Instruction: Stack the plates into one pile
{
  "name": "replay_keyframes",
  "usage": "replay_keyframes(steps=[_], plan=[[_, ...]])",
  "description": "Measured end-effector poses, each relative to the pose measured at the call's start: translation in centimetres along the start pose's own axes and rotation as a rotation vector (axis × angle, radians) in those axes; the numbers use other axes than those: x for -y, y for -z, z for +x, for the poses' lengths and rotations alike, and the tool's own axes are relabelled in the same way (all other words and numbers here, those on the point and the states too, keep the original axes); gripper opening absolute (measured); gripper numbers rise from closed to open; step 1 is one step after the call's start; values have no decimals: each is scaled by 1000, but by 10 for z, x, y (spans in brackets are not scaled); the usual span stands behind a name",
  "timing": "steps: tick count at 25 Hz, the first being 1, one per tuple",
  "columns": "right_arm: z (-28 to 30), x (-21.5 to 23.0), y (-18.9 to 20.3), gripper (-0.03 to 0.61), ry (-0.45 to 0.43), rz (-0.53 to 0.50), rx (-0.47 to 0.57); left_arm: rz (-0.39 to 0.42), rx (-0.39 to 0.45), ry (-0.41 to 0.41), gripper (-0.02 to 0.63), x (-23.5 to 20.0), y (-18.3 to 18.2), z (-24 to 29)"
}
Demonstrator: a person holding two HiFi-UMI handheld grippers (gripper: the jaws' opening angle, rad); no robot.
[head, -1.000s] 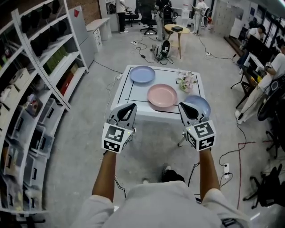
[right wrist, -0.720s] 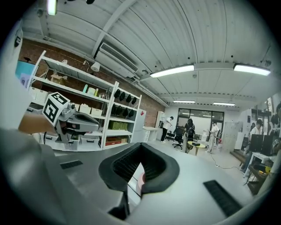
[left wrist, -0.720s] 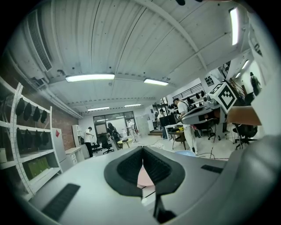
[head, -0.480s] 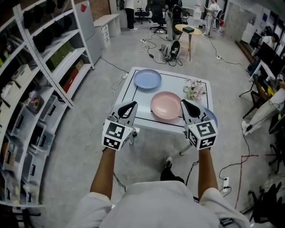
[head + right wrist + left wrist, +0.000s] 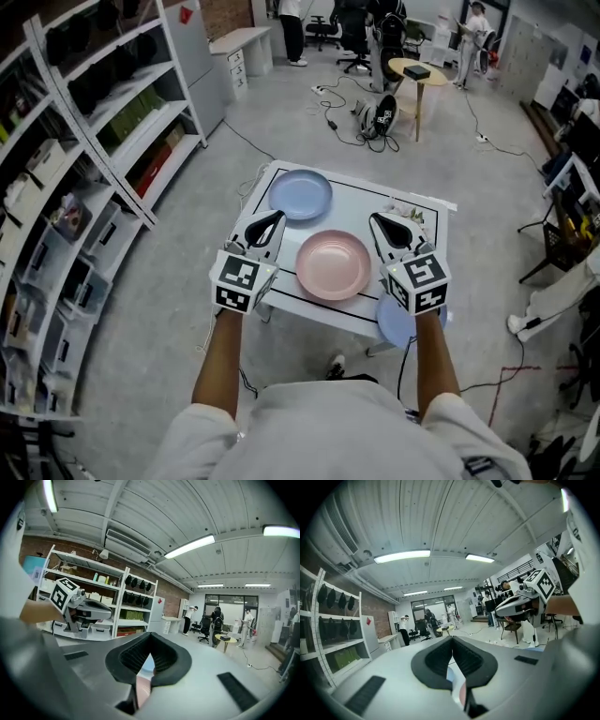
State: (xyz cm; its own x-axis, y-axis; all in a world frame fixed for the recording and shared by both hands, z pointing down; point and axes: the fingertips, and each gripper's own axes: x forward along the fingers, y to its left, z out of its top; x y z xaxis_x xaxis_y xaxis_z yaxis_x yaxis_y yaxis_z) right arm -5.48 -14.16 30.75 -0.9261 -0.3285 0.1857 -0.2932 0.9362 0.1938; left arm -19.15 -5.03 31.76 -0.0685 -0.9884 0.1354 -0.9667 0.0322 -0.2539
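Closer in on the table than a second ago. Back then, both grippers short of its near edge; now out over the top. Left gripper above the left side, right gripper above the right side, about level with each other and pointing away from the person. Jaws pressed together on both, same as before, with nothing caught between them; only thin slivers of pink and blue showing below the closed pads in each gripper view.

Pink plate flat on the near half of the table, now lying between the two grippers instead of ahead of them. Far blue plate at the far left corner, just beyond the left gripper's tips. Near blue plate at the near right corner, partly covered by the right gripper and forearm, seeming to stick out past the table's edge. Small bunch of flowers at the far right, half hidden behind the right gripper. All three plates apart from each other, none stacked yet.
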Motion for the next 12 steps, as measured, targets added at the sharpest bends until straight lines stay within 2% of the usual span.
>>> replay_keyframes(steps=[6,12], plan=[[30,45,11,14,-49,-6,-3,-11,-29,-23,17,-3,1,55],[59,57,18,12,-76,-9,-14,-42,-52,-25,17,-23,15,86]])
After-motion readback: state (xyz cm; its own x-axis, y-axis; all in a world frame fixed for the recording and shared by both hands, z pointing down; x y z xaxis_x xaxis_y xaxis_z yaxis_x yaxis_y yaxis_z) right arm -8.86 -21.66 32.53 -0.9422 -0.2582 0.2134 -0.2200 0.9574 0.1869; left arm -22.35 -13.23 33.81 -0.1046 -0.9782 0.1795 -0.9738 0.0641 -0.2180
